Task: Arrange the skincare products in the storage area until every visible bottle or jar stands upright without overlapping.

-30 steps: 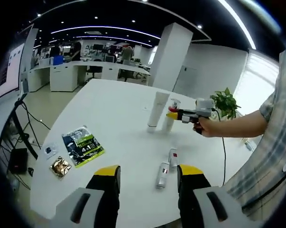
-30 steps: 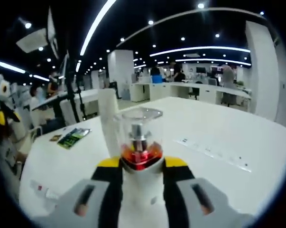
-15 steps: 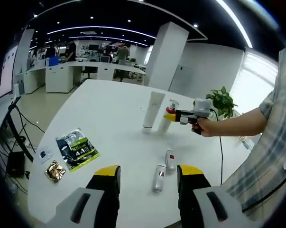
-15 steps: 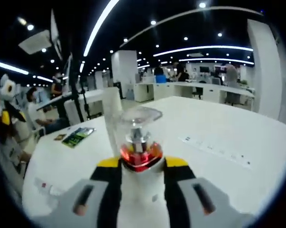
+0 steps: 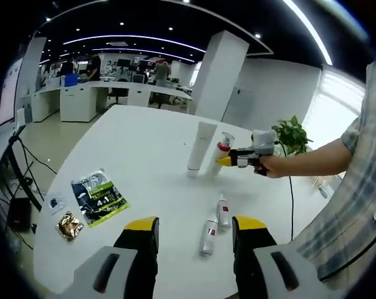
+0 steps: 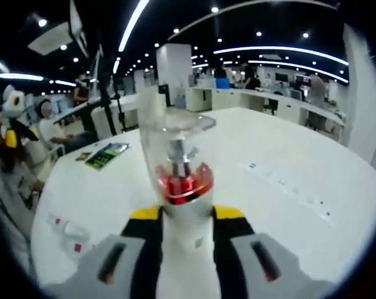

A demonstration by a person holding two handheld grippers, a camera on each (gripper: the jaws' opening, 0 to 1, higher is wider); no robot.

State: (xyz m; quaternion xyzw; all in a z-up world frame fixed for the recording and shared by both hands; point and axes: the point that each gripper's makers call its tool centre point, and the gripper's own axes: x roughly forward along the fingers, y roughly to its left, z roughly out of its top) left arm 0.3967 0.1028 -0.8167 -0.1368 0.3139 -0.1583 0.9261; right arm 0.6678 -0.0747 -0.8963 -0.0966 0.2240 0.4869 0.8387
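1. My right gripper is clamped on a pump bottle: a white, smooth plastic body sits between my two yellow-tipped jaws, both pressed to its sides.
2. The bottle carries a glossy red collar, a metallic pump stem and a clear, rounded cap over it.
3. In the left gripper view, my right gripper holds that pump bottle upright on the white table, just beside a tall white tube that stands on its flat cap.
4. The tube is matte and flattened, narrower at the bottom.
5. Two small bottles lie on their sides on the table, nearer to me; they are slim cylinders, whitish with silvery ends and small red marks, close to each other.
6. My left gripper hangs above the table edge with its jaws apart and nothing between them.
7. Off to one side lie a dark, glossy sachet with green print and a crinkled gold foil packet.
8. The tabletop is smooth and rounded at its edge.
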